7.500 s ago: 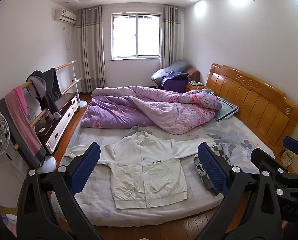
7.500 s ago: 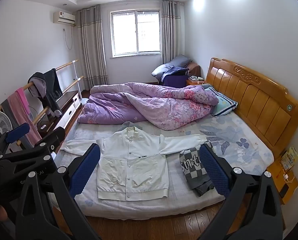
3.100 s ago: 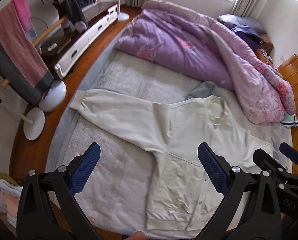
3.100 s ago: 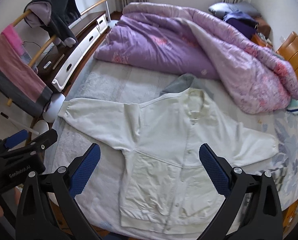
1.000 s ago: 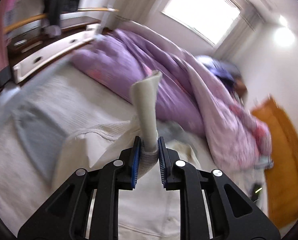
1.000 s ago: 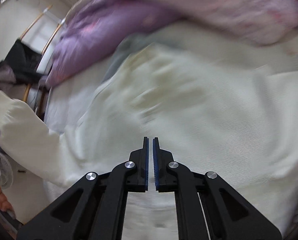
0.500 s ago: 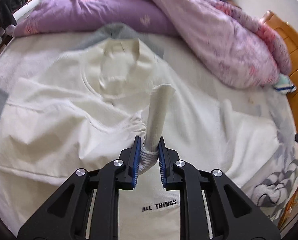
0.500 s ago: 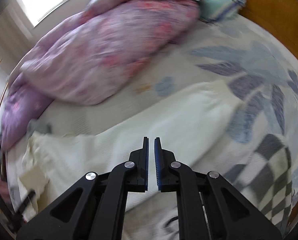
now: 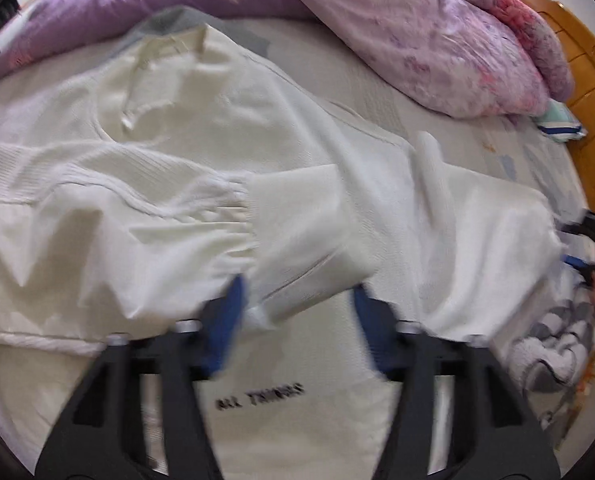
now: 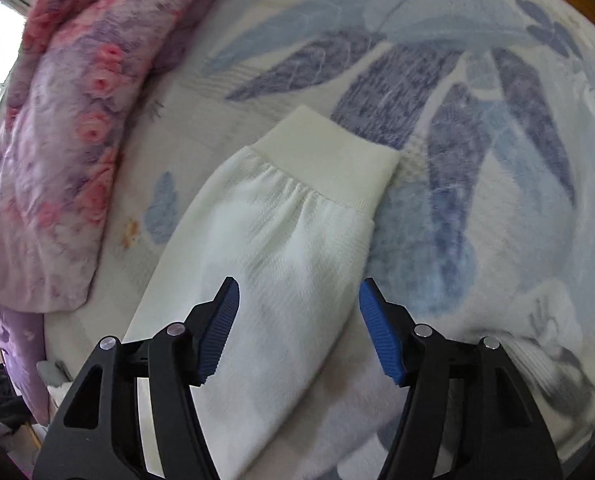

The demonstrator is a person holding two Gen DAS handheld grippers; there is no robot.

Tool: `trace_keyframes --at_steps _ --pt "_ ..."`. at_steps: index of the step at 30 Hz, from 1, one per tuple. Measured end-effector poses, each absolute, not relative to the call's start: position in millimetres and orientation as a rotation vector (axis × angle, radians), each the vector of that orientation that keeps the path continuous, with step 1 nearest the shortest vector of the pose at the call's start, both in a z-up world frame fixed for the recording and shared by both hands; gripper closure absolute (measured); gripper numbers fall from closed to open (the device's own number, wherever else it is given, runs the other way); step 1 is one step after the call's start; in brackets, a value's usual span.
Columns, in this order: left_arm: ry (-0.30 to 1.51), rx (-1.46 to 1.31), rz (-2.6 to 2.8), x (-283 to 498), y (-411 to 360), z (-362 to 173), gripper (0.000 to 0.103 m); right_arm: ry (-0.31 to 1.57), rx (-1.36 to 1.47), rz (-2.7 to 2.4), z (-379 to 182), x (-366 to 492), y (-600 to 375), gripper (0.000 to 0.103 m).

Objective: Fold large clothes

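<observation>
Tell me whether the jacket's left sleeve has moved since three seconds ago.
Yes. The left sleeve, earlier spread toward the bed's edge, now lies folded across the jacket's chest.

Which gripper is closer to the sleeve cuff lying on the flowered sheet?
Right. The right gripper hovers open over that sleeve, just short of the cuff. The left gripper is over the jacket's chest.

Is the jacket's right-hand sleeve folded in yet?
No, spread: the sleeve lies flat on the bedsheet, right tongs open above it.

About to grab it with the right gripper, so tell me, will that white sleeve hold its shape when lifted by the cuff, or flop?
The sleeve will probably flop: it lies flat and gathered at the ribbed cuff. It looks light, a soft knit. The right gripper is open around it, so a pinch may bunch the cloth.
</observation>
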State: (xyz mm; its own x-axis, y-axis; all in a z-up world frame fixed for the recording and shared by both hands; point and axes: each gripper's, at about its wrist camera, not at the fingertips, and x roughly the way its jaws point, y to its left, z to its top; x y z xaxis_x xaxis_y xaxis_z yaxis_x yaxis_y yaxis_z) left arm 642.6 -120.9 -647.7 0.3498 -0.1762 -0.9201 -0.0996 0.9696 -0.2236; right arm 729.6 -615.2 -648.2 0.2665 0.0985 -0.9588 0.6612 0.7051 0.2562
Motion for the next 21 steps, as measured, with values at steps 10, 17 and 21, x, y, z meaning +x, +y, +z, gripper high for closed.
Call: trace_keyframes --at_steps 10,17,21 --pt "1.154 -0.490 0.062 629.2 -63.9 -638.0 0.020 1.161 0.692 -0.484 -662.2 718.1 -621.7 0.088" --pt "1.357 -0.327 0.119 643.2 -72.6 -702.4 0.022 0.935 0.594 -0.424 -598.6 698.1 -594.8 0.098" --pt "1.363 -0.332 0.098 646.3 -71.3 -699.2 0.020 0.833 0.503 -0.323 -546.4 694.4 -548.0 0.099"
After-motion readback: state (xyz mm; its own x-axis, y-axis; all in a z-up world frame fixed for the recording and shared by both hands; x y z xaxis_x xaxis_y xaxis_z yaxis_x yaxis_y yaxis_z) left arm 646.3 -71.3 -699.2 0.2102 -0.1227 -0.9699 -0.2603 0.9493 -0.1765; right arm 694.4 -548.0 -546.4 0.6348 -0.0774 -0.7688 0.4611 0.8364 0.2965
